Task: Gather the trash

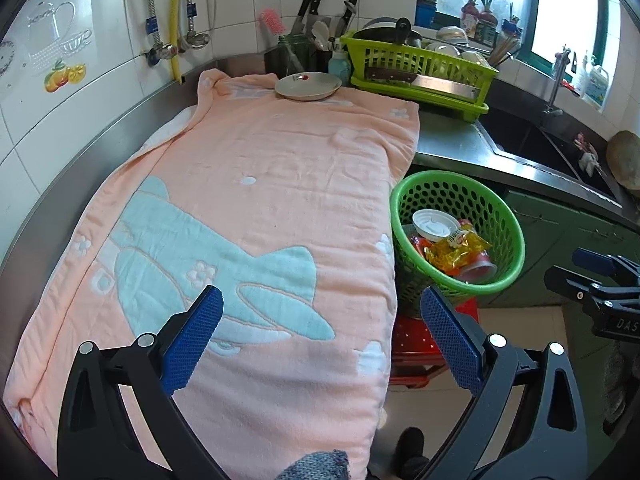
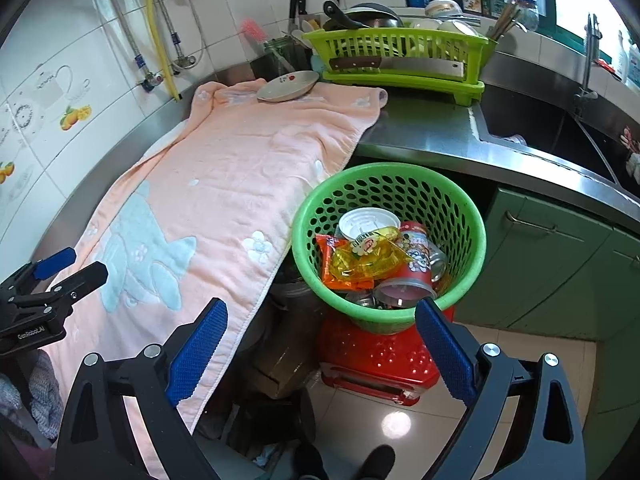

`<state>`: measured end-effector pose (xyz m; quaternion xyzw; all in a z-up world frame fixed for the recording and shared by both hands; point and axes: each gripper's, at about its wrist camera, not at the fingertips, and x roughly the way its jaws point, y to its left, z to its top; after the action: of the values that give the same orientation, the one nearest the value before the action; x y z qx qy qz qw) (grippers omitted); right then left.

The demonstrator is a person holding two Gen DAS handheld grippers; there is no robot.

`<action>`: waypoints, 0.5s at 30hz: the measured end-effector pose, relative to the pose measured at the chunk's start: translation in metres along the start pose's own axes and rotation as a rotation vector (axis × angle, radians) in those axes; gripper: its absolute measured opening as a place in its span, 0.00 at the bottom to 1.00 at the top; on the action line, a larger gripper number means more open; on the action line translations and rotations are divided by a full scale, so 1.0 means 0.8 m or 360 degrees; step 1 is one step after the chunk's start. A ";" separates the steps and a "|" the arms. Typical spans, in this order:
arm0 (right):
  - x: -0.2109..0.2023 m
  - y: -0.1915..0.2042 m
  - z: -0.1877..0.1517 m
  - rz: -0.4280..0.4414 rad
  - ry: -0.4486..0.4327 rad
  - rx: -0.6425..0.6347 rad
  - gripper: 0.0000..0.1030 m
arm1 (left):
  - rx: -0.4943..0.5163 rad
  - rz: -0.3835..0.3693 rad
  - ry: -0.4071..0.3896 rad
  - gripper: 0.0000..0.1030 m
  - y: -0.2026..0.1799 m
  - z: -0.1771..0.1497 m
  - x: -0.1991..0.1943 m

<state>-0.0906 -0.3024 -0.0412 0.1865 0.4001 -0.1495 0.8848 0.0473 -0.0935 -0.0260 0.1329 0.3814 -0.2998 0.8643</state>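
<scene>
Beside the counter's front edge, green basket [image 2: 390, 240] sits on a red stool [image 2: 378, 360] on the floor; trash lies inside it: white lid [image 2: 366, 222] at the back, yellow wrapper [image 2: 370, 256] across the middle, orange packet [image 2: 334, 258] on the left, red cup [image 2: 414, 276] on its side toward the front. Basket's left rim is just beside the hanging edge of the pink towel [image 1: 248, 208], which covers most of the countertop w/ nothing on it except a plate [image 1: 308, 86] at the far end. Behind basket: steel counter, lime dish rack [image 1: 420, 70] w/ a cleaver [image 1: 424, 80] across its front, sink [image 2: 536, 128] to the right, green cabinets [image 2: 560, 264] below. Left gripper [image 1: 322, 332] hangs over towel's near part, jaws spread wide, nothing between. Right gripper [image 2: 322, 344] is over stool and basket's near rim, jaws wide apart, empty.
</scene>
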 end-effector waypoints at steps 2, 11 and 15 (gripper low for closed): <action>0.000 0.000 0.001 0.0010 0.0003 -0.0031 0.89 | -0.0012 0.0038 -0.0015 0.95 -0.002 -0.001 -0.002; -0.017 -0.013 0.010 0.0070 -0.0029 -0.0100 0.89 | -0.0132 0.0105 -0.0033 0.95 -0.011 -0.006 -0.011; -0.022 -0.020 0.006 0.0072 -0.0031 -0.0101 0.89 | -0.0132 0.0111 -0.0038 0.95 -0.016 -0.010 -0.016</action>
<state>-0.1052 -0.3164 -0.0281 0.1658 0.3916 -0.1184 0.8973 0.0277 -0.0944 -0.0219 0.1064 0.3783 -0.2550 0.8835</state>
